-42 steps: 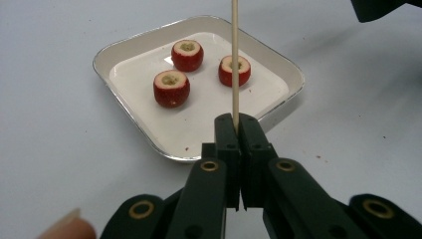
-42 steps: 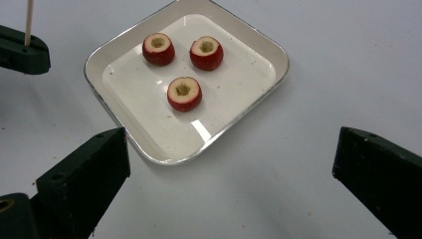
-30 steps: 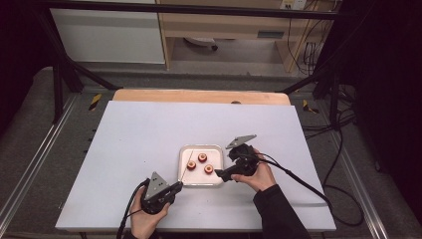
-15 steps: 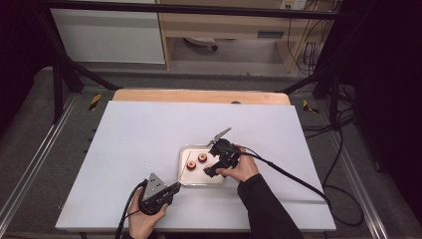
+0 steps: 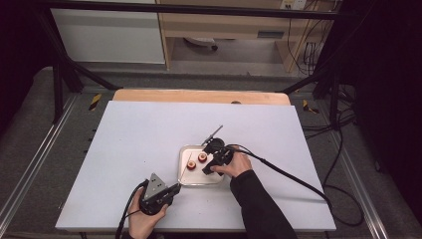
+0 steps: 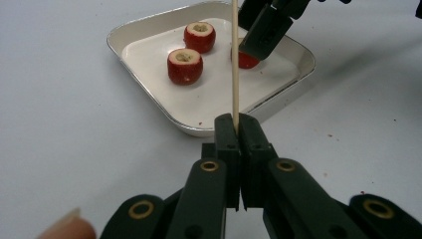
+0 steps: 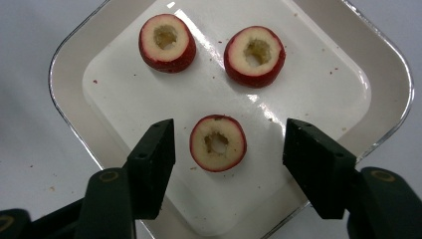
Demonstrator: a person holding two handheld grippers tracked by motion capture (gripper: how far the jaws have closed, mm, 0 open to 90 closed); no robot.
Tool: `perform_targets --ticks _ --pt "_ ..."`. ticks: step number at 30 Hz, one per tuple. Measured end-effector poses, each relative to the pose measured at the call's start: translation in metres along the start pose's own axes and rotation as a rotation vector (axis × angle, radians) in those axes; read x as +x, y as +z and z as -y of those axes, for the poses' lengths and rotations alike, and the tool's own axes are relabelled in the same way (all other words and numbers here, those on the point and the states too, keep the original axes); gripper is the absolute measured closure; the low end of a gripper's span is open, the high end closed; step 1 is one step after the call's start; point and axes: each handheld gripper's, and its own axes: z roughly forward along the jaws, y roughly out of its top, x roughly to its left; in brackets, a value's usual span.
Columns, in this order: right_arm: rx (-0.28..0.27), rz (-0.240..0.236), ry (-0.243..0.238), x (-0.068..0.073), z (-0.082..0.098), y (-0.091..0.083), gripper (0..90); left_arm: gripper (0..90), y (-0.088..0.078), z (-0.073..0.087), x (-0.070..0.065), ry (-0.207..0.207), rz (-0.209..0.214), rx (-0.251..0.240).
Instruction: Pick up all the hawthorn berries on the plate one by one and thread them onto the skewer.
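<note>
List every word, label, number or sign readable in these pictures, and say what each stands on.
None can be read: the tray, the three cored red fruits, the skewer and both grippers' black jaws bear no lettering.
Yellow-and-black markers by the table's far corners: stripes, no text.

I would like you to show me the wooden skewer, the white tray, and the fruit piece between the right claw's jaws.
wooden skewer (image 6: 235,59), left gripper view, middle of the stick.
white tray (image 7: 383,74), right gripper view, its rim.
fruit piece (image 7: 218,143), right gripper view, its pale cut top.
</note>
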Motion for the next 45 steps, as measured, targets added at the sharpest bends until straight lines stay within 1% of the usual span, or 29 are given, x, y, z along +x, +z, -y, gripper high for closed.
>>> perform_targets --ticks 3,5,6,7,10,11,13,14,17,19,23,26,27,29,30,31,34,35,36,37,38,41,43,44,45 --pt "0.001 -0.001 0.018 0.000 0.000 0.001 45.6 88.4 0.000 0.000 0.000 0.000 0.002 0.001" --pt "0.001 0.000 0.026 0.001 0.000 0.002 46.7 88.4 0.000 0.000 -0.001 -0.001 0.003 0.003" --pt "-0.001 0.002 0.045 0.001 0.000 0.002 49.0 88.4 0.000 0.000 -0.001 -0.001 0.003 0.004" --pt "0.001 0.005 0.059 0.002 -0.001 0.002 49.7 88.4 0.000 0.000 -0.001 -0.001 0.003 0.004" --pt "0.000 0.003 0.070 0.002 -0.001 0.004 51.9 88.4 0.000 0.001 -0.001 -0.003 0.004 0.004" --pt "0.002 -0.006 0.078 0.002 -0.001 0.004 52.5 88.4 0.001 0.001 -0.001 -0.001 0.005 0.007" --pt "-0.003 -0.010 0.081 0.002 -0.001 0.006 53.3 88.4 0.001 0.001 -0.001 -0.002 0.008 0.008" --pt "-0.002 -0.011 0.088 0.003 -0.001 0.007 53.9 88.4 0.001 0.001 -0.001 -0.001 0.009 0.009" --pt "0.003 -0.015 0.090 0.003 0.000 0.009 56.8 88.4 0.001 0.001 -0.001 0.000 0.008 0.011" --pt "0.006 -0.009 0.089 0.003 0.000 0.009 60.4 88.4 0.001 0.001 -0.001 -0.002 0.008 0.012" --pt "0.009 -0.014 0.092 0.004 0.000 0.009 61.6 88.4 0.001 0.001 -0.001 0.000 0.009 0.011" --pt "0.012 -0.020 0.105 0.004 0.000 0.009 61.8 88.4 0.002 0.001 -0.002 -0.001 0.009 0.009" --pt "0.009 -0.029 0.107 0.004 0.000 0.009 61.8 88.4 0.002 0.001 -0.002 -0.001 0.009 0.009" --pt "0.003 -0.032 0.109 0.003 0.000 0.008 61.9 88.4 0.002 0.001 -0.003 0.001 0.010 0.006" --pt "-0.017 -0.034 0.107 0.004 0.001 0.004 61.9 88.4 0.001 0.001 -0.003 -0.002 0.008 -0.002" --pt "-0.025 -0.036 0.108 0.004 0.001 0.001 61.9 88.4 0.001 0.001 -0.003 -0.002 0.008 -0.002" --pt "-0.092 -0.041 0.108 0.004 0.003 -0.014 62.0 88.4 0.001 0.000 -0.005 -0.008 0.006 -0.016" --pt "-0.123 -0.046 0.121 0.004 0.004 -0.020 61.9 88.4 0.001 0.000 -0.005 -0.008 0.006 -0.016" --pt "-0.156 -0.052 0.129 0.003 0.005 -0.026 61.9 88.4 0.002 0.000 -0.007 -0.014 0.007 -0.028" --pt "-0.156 -0.052 0.129 0.003 0.005 -0.026 61.9 88.4 0.002 0.000 -0.007 -0.014 0.007 -0.028" --pt "-0.243 -0.060 0.150 0.001 0.010 -0.040 62.0 88.4 0.004 -0.001 -0.010 -0.019 0.009 -0.039" --pt "-0.378 -0.092 0.191 -0.004 0.018 -0.055 62.0 88.4 0.007 -0.002 -0.015 -0.030 0.013 -0.059" --pt "-0.451 -0.111 0.215 -0.007 0.023 -0.062 62.0 88.4 0.009 -0.003 -0.018 -0.037 0.015 -0.071" --pt "-0.506 -0.125 0.236 -0.009 0.027 -0.066 62.0 88.4 0.010 -0.004 -0.020 -0.038 0.017 -0.072" --pt "-0.548 -0.142 0.255 -0.010 0.029 -0.069 62.0 88.4 0.011 -0.004 -0.022 -0.037 0.015 -0.078"
